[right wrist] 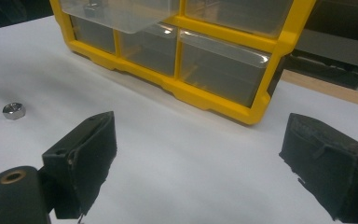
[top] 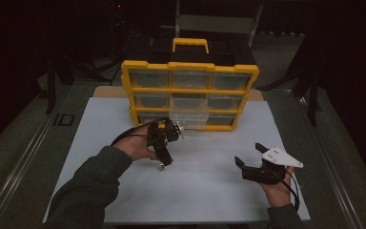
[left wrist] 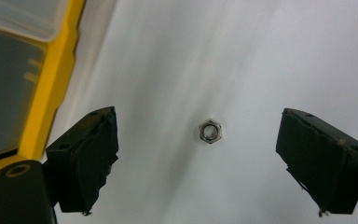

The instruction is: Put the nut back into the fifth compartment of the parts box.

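Observation:
A small steel hex nut (top: 161,166) lies flat on the white board (top: 205,191), in front of a yellow organizer (top: 190,67) with clear drawers. My left gripper (top: 164,160) points down right over the nut, open, the nut (left wrist: 210,131) lying on the board between its two black jaws and untouched. In the left gripper view, the gripper (left wrist: 198,115) has the organizer's yellow frame (left wrist: 56,79) at its left. My right gripper (top: 249,152) rests open on the board's right side, nothing between its jaws. From the right gripper (right wrist: 200,121) the nut (right wrist: 14,110) lies far left.
One clear drawer (top: 188,114) in the organizer's middle column is pulled out over the board, the same drawer (right wrist: 121,14) seen from the right gripper view. The organizer has a yellow carry handle (top: 190,44). Dark floor and chair legs surround the table.

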{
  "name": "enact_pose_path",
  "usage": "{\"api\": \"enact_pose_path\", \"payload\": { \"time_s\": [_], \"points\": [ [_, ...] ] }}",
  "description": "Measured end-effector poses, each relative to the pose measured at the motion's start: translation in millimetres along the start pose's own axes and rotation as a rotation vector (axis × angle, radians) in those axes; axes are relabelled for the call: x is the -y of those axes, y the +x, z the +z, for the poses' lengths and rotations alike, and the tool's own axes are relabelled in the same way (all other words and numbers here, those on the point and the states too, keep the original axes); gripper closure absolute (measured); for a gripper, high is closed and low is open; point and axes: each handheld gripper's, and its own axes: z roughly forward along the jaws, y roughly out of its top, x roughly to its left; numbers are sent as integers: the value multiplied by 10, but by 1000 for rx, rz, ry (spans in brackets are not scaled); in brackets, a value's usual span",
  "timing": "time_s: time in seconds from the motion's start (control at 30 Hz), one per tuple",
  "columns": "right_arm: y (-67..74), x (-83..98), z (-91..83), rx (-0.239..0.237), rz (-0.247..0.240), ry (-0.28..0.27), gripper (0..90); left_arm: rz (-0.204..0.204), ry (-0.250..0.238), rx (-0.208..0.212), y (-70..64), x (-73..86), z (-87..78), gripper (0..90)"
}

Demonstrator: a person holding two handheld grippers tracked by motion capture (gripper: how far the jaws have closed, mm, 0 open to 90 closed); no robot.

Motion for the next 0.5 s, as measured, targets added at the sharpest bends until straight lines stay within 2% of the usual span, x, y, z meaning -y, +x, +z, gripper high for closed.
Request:
{"api": "enact_pose_path", "payload": {
  "time_s": [0.1, 0.5],
  "points": [
    [-1, -1, -2, 0, -1, -1, 103, 4, 14, -11, -14, 22, 64, 140],
    [1, 1, 2, 0, 0, 1, 103, -23, 22, 22, -61, 119, 331, 155]
  ]
}}
